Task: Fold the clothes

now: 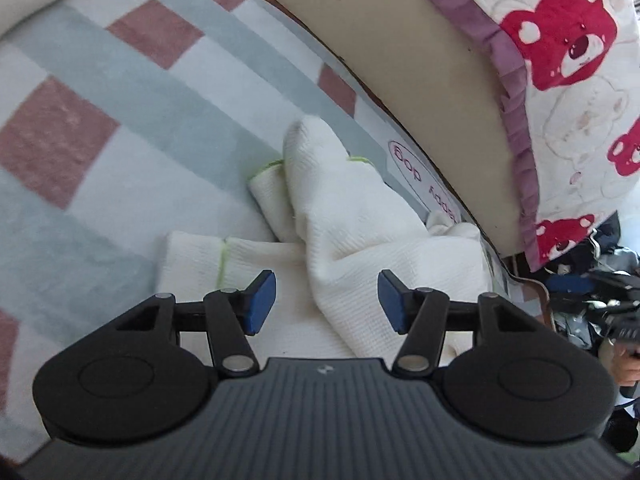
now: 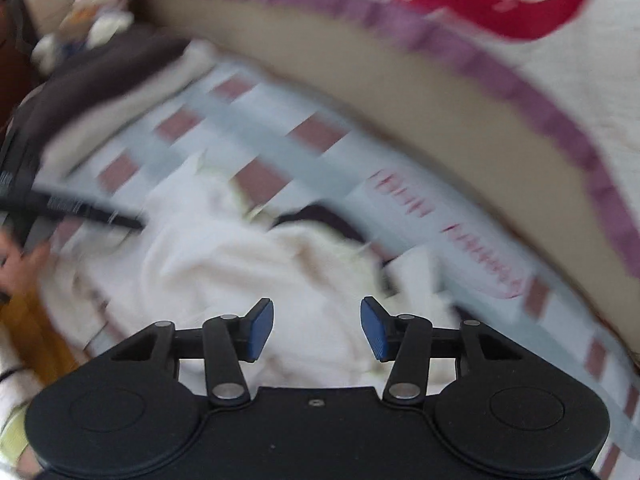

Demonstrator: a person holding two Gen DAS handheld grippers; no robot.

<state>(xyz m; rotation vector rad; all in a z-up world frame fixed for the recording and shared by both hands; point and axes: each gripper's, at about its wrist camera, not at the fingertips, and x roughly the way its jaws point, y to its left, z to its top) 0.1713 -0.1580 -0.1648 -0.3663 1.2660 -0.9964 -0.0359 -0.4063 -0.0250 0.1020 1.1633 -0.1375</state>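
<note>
Black left gripper (image 1: 326, 300) fills the bottom of the left wrist view, blue pads (image 1: 262, 300) spread apart, nothing pinched between them; white knit garment (image 1: 360, 232) lies just past the fingertips, one fold of it running down into the gap but not pressed by either pad. Garment is ribbed, cream-white with thin lime-green trim at the cuffs, bunched up, one sleeve end poking upward, lying on a checked blanket (image 1: 100, 112) of pale blue, white and dusty red squares. Right gripper (image 2: 317, 330) likewise stands open, pads (image 2: 376, 334) clear of cloth, hovering over the same white garment (image 2: 248, 264); this view is heavily motion-blurred. Blanket (image 2: 248, 120) shows under it. Beyond the blanket edge, a tan panel (image 1: 420, 48) curves across, then a white quilted cover (image 1: 560, 92) with red bear prints and a purple ruffle border. Pink-lettered label (image 1: 424, 180) on the blanket near the garment, text not fully readable. Left edge of the right wrist view: part of the other gripper and a hand (image 2: 18, 260), blurred.
</note>
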